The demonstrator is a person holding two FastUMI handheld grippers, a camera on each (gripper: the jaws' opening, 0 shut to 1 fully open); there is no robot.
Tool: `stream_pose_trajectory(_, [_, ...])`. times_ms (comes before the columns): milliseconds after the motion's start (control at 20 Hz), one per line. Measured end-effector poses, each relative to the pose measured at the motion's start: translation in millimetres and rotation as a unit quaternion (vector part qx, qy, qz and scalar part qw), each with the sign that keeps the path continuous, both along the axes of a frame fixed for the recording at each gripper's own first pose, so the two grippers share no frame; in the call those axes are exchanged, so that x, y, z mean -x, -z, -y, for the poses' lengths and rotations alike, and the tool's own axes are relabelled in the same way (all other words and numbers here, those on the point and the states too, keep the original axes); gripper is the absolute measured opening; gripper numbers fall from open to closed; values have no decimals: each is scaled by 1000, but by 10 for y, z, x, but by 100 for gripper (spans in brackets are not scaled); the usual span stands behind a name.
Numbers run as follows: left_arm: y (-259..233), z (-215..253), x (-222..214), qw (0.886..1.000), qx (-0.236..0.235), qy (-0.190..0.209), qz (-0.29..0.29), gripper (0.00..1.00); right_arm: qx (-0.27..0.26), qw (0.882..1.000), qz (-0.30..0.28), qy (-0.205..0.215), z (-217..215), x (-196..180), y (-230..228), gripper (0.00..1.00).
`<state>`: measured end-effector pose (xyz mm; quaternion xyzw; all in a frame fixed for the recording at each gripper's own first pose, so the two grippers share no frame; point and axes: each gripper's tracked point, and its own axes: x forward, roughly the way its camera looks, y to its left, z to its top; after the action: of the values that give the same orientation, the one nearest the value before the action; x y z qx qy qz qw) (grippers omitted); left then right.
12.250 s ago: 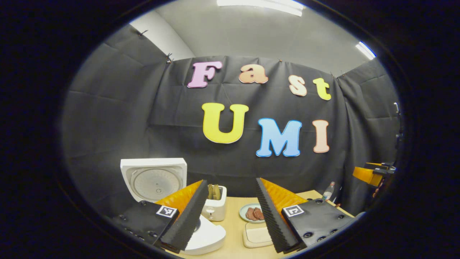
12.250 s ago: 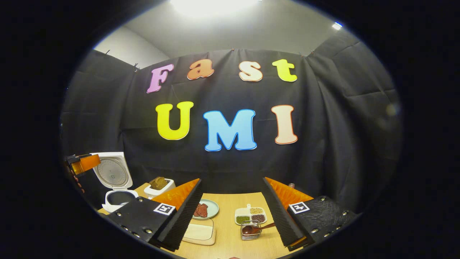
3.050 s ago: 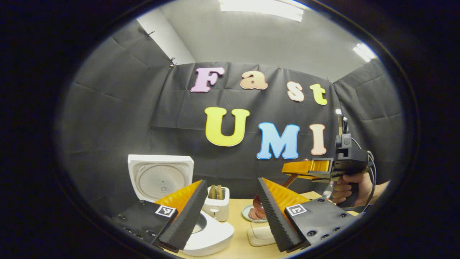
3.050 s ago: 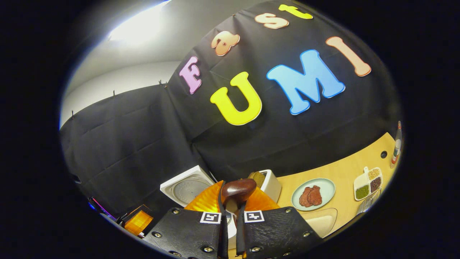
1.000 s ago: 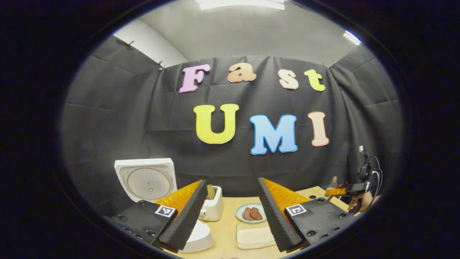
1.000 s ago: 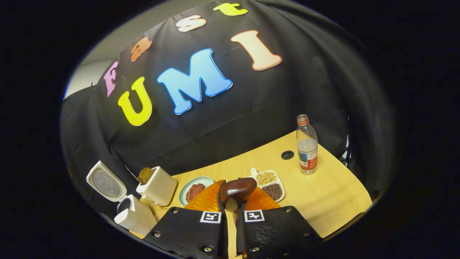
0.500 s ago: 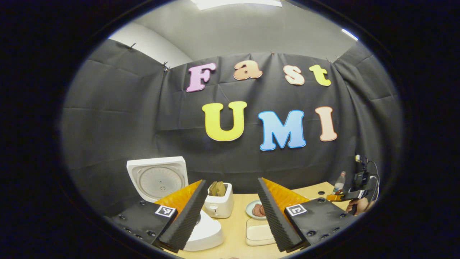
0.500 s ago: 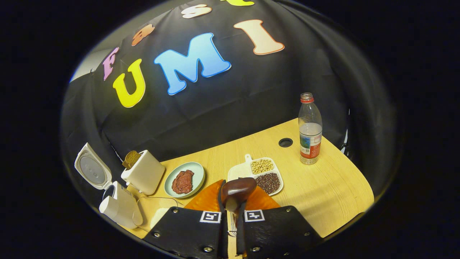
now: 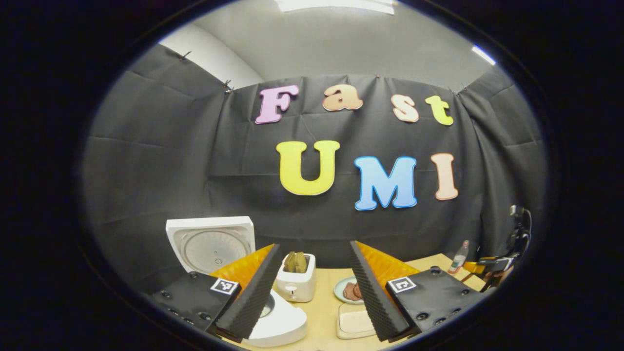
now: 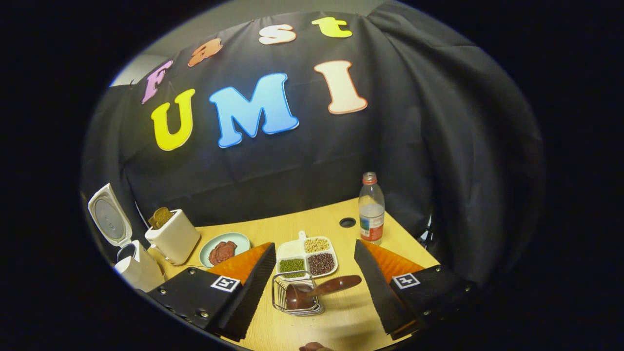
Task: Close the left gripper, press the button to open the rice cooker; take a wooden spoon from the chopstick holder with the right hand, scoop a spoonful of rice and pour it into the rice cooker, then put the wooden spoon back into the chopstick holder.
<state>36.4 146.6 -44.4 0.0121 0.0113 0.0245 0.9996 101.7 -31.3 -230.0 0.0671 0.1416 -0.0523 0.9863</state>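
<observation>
Wooden spoon now back in chopstick holder; right gripper newly wide apart, empty.

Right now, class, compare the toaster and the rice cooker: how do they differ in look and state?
The rice cooker stands with its lid flipped up, open; the toaster has no lid. The toaster holds brown bread sticking out of its top slot; the rice cooker's inside is hidden in both views. The toaster is a box with rounded corners; the rice cooker looks more rounded. Both are white and stand side by side on the wooden table.
</observation>
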Motion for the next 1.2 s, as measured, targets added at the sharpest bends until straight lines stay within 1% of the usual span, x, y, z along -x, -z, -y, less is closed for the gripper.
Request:
stream_pose_trajectory(150, [-26,-195,-199,1000,15,-1,-4,95,3,1000,23,-2,-58,163,-309,98])
stream_pose_trajectory(350, [-171,-678,-444,999,19,-27,-3,95,4,999,43,-9,-219,304,-607,97])
stream_pose_trajectory(500, [-318,-1144,-639,998,5,-55,-2,96,2,998,52,-21,-375,334,-745,97])
stream_pose_trajectory(700, [-498,-1769,-942,995,-19,-100,3,94,15,997,60,-43,-562,311,-853,97])
stream_pose_trajectory(800, [-549,-2069,-1116,992,-16,-127,5,94,19,997,61,-49,-607,292,-909,97])
stream_pose_trajectory(900, [-595,-2314,-1301,990,-18,-143,12,94,21,996,62,-54,-660,285,-927,97])
stream_pose_trajectory(1050, [-498,-2661,-1634,986,-27,-163,-2,96,26,996,61,-55,-684,253,-928,97])
stream_pose_trajectory(1150, [-324,-2877,-1811,983,-19,-179,-20,96,26,997,60,-52,-692,227,-933,97])
stream_pose_trajectory(1200, [-245,-2952,-1896,982,-11,-185,-26,94,25,997,58,-50,-698,213,-930,97])
